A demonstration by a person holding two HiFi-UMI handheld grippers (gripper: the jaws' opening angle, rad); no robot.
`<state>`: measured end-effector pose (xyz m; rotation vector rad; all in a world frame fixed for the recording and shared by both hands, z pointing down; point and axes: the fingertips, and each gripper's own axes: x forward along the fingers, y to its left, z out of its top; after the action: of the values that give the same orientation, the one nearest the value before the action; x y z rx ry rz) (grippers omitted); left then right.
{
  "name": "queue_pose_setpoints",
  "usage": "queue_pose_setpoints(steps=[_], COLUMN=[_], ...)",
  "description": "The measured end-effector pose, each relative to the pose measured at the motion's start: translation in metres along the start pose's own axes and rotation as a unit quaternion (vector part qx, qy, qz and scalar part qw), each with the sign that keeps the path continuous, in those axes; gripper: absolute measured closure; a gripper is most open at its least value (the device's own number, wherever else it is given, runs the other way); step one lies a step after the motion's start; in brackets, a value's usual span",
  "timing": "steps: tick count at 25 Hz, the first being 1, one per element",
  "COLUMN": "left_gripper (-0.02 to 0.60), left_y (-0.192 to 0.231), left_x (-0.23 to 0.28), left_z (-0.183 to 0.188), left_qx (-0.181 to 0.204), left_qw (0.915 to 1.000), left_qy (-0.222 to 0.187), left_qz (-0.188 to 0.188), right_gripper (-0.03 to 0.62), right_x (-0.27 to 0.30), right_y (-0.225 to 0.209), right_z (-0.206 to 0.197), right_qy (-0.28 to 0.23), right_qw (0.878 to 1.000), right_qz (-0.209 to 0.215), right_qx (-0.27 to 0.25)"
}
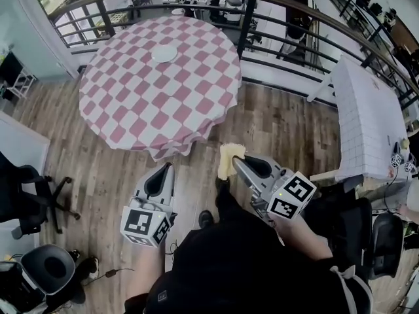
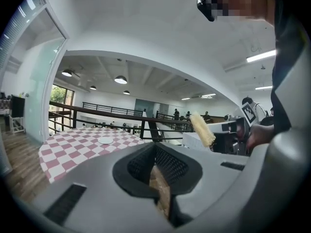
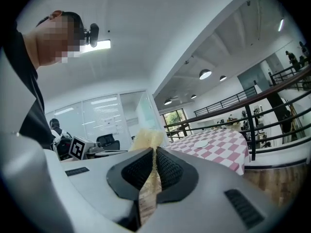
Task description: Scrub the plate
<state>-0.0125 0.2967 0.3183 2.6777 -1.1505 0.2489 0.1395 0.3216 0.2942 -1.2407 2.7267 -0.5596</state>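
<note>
1. Black-and-white square markers, not lettering, cover the cubes on the left tongs (image 1: 167, 169) and the right tongs (image 1: 237, 161).
2. The left tongs are closed, with nothing between them.
3. The right tongs are clamped on a yellow sponge (image 1: 230, 159), which sticks out past their tips.
4. The white plate (image 1: 164, 54) lies on the round pink-checked worktop (image 1: 131, 110), nearer its far edge. It is well apart from both tongs, which are held over the wooden floor (image 1: 281, 126).
5. Only the head view shows the white gridded worktop (image 1: 370, 120) at the right.
6. Only the left gripper view shows the sponge side-on.
</note>
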Motion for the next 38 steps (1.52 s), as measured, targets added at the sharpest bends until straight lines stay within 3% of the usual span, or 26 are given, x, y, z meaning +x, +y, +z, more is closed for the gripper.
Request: queue_pose_setpoints(steps=[14, 21, 27, 33, 38], left_gripper=[0.574, 0.574, 0.574, 0.572, 0.571], left_y=[0.074, 0.123, 0.22, 0.285, 0.333], left_x=[0.157, 0.162, 0.186, 0.21, 0.241], left_z=[0.055, 0.056, 0.089, 0.044, 0.041], left_qx=[0.003, -0.003, -0.014, -0.021, -0.027], left_qw=[0.9984, 0.9981, 0.9975, 0.9973, 0.9977], left_qy=[-0.003, -0.006, 0.003, 0.012, 0.021], left_qz=[0.056, 0.061, 0.069, 0.069, 0.058], right_gripper=[0.565, 0.565, 0.565, 0.565, 0.565], right_x=[0.085, 0.141, 0.253, 0.334, 0.392], right_y=[-0.163, -0.157, -0.166, -0.186, -0.197], right_z=[0.064, 0.062, 0.089, 0.043, 0.047], right_qy=[-0.002, 0.008, 0.034, 0.09, 0.104], right_qw=[0.999, 0.998, 0.997, 0.993, 0.991], right_qz=[0.047, 0.059, 0.066, 0.073, 0.079], right_qx=[-0.01, -0.004, 0.002, -0.015, -0.021])
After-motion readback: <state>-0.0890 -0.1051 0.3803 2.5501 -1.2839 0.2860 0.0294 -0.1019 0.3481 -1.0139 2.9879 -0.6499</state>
